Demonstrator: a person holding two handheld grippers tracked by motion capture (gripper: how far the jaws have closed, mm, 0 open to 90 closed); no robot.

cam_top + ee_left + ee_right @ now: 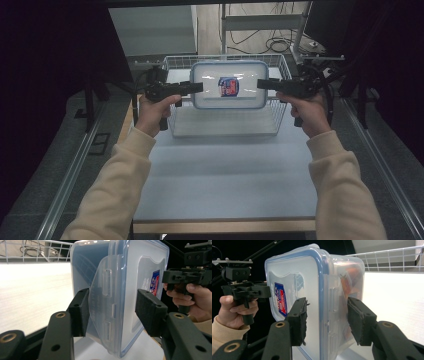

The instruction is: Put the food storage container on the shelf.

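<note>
A clear plastic food box with a blue-rimmed lid and a red and blue sticker hangs in the air above a white wire basket, its lid facing me. My left gripper is shut on its left edge, and my right gripper is shut on its right edge. In the left gripper view the jaws clamp the box over a side latch flap. Seen from the right gripper view, the jaws pinch the box across lid and wall. Something orange shows dimly inside.
The basket stands at the far end of a pale table, whose near half lies between the person's sleeves. Dark curtains close both sides. Metal rails run along the table. Cables lie on the floor behind the basket.
</note>
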